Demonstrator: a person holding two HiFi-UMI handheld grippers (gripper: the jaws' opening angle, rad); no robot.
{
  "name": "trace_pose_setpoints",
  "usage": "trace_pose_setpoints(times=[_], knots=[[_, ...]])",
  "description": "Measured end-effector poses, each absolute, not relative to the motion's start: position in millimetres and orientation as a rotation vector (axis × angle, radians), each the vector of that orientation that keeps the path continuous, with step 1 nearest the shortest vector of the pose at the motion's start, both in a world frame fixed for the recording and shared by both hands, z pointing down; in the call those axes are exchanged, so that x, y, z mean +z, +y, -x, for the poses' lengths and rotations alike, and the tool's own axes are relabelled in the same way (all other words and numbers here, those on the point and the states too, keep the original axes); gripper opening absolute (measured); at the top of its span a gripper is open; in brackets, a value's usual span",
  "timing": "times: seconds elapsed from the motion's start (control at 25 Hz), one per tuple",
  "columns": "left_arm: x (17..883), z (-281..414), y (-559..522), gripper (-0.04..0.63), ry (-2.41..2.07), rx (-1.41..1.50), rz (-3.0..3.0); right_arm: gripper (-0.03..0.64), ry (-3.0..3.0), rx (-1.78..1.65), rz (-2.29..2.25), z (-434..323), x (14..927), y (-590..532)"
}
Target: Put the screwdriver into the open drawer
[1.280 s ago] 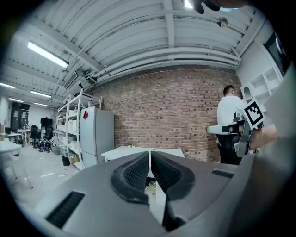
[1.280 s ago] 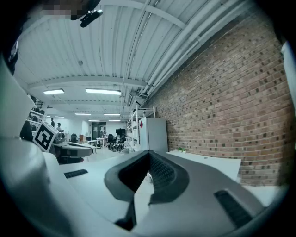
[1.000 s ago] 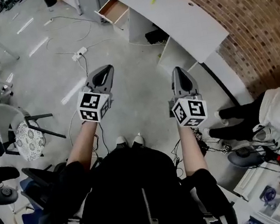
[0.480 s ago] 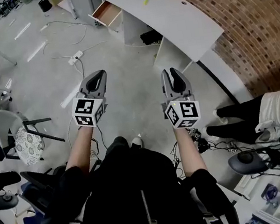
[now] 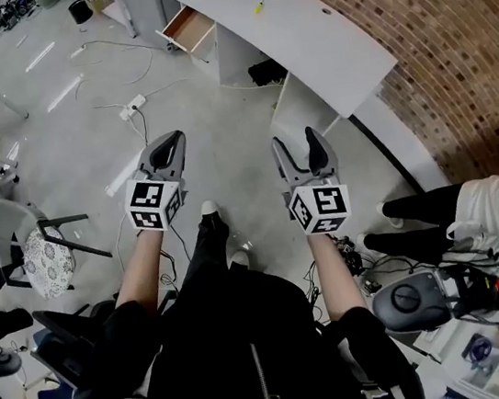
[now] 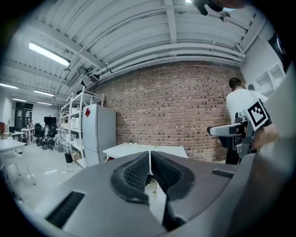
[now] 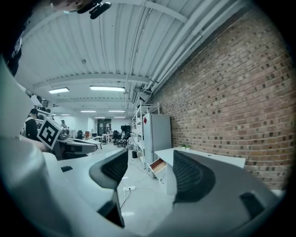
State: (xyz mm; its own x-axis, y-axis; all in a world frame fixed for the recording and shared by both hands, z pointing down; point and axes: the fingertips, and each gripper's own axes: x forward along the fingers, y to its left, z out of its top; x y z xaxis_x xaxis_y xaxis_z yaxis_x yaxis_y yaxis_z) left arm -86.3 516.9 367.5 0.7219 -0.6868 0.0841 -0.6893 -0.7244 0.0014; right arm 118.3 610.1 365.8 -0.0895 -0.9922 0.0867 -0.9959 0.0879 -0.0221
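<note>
1. Head view. We held both hand-held grippers out level over the floor [image 5: 218,115], well apart from the bench [image 5: 319,44].
   - The left hand-held gripper [image 5: 170,143] had its jaws together and carried nothing.
   - The right hand-held gripper [image 5: 296,140] had its jaws spread, having just been opening, with nothing between them.
   - A small yellow item lay on the bench top near its far end. We took it for the screwdriver [image 5: 259,6].
   - The drawer [image 5: 190,28] stood pulled out at that same far end of the bench, showing its wooden inside. We could not make out any contents.

2. Left gripper view. The ribbed pads met tip to tip with nothing caught between them, so this hand-held gripper [image 6: 149,157] was closed and empty.
   - Beyond the tips, the bench [image 6: 162,149] stood against the brick wall [image 6: 185,106].
   - A yellow speck showed on the bench top, too small for us to call with confidence.

3. Right gripper view. The jaws stood wide apart, so this hand-held gripper [image 7: 148,173] was open and empty.
   - Through the gap we saw only floor and, far off, the open drawer [image 7: 158,165] beside the bench [image 7: 208,158].
   - We could not find the screwdriver here.

4. Progress, as we judged it: nothing of the task was done yet.
   - The screwdriver sat untouched on the bench and the drawer was already open.
   - What was left was to approach the bench, grasp the screwdriver (probably with the open right hand-held gripper), carry it to the drawer and release it inside.
</note>
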Motion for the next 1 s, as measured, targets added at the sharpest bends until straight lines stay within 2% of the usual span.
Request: trace_pose_setpoints(times=[0.36,1.0], knots=[[374.2,80.8,442.3,0.032,-1.14,0.116,-2.886,0.287,-2.269,0.183,-2.088,-128.1,378.9,532.6],[365.7,72.6,191.7,0.032,-1.095,0.195,-2.94,0.278,-2.249,0.266,-2.112,-130.8,372.6,277.9]])
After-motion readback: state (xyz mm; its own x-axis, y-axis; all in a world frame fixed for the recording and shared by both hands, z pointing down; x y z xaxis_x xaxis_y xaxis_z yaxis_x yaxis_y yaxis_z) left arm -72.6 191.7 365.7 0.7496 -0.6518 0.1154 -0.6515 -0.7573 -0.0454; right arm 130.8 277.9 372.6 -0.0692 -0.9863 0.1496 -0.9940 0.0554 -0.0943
